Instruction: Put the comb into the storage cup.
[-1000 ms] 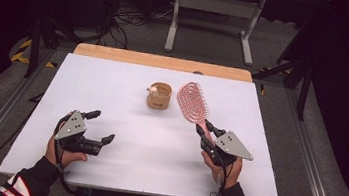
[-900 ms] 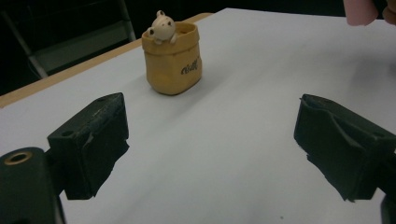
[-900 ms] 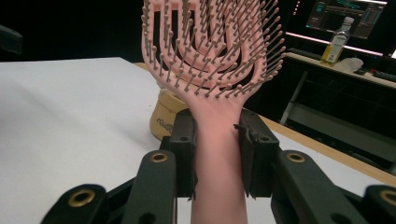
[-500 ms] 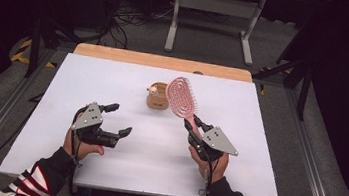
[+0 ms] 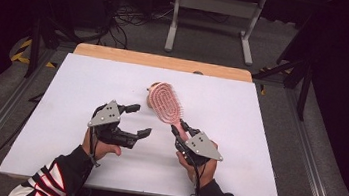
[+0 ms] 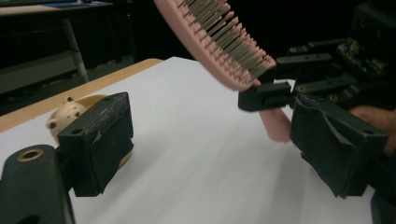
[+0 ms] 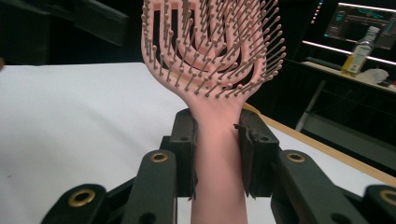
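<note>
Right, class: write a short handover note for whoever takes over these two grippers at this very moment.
Right gripper: shut on the handle of the pink hairbrush, held above the white table, bristles toward the left gripper in its view.
Left gripper: open, holding nothing, jaws just closing a little, pointed at the brush.
Tan round wooden piece: on the table behind the brush head.
Done: brush picked up.
Left: probably passing the brush to the left gripper.

Hairbrush [image 5: 166, 103] raised over table [image 5: 258, 138] centre, head toward far edge, handle clamped in R gripper [image 5: 181, 130]. Wooden piece [image 6: 65, 114] behind brush head, on table. L gripper [image 5: 138, 120] left of brush, nothing btw jaws.
</note>
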Motion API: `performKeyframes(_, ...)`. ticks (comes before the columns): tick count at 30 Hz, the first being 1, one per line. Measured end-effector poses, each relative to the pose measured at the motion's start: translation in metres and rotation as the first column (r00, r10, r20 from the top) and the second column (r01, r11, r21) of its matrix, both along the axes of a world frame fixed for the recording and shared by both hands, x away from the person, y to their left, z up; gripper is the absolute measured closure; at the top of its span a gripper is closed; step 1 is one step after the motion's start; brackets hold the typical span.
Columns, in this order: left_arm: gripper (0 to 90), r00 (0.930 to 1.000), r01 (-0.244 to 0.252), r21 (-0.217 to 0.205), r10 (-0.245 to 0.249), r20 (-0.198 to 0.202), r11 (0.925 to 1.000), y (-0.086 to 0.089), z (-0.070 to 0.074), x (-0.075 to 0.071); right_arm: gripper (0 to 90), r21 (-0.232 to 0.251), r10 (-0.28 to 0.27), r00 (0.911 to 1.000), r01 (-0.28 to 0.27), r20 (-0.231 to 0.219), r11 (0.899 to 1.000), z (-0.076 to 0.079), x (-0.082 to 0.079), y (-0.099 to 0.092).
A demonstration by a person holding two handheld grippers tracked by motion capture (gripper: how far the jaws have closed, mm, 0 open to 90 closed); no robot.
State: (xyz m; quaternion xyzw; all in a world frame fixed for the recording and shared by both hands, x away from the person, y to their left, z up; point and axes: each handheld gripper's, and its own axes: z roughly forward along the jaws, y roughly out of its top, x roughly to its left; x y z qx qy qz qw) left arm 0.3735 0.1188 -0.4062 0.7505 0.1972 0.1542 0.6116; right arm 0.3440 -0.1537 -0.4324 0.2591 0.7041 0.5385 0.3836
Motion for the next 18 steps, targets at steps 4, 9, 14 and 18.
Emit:
performKeyframes(4,15.1,0.9991,0.034,-0.033,-0.035,-0.022,0.9989,-0.010,0.003,0.000,70.0,-0.016,0.023,0.9997,-0.023,0.004,1.000,-0.002,-0.005,0.008)
performKeyframes(9,17.1,0.9984,0.043,-0.044,-0.044,-0.036,0.9981,-0.020,0.004,0.000,70.0,-0.045,0.032,0.9993,-0.031,0.018,0.998,-0.004,-0.010,0.014)
performKeyframes(14,22.1,0.9973,0.046,-0.072,-0.050,-0.053,0.9963,-0.026,0.006,0.001,70.0,-0.059,0.030,0.9994,-0.029,0.020,0.998,-0.005,-0.012,0.017)
performKeyframes(18,26.0,0.9960,0.030,-0.101,-0.038,-0.080,0.9944,-0.029,0.007,0.002,70.0,-0.074,0.022,0.9993,-0.020,0.030,0.997,-0.007,-0.013,0.019)
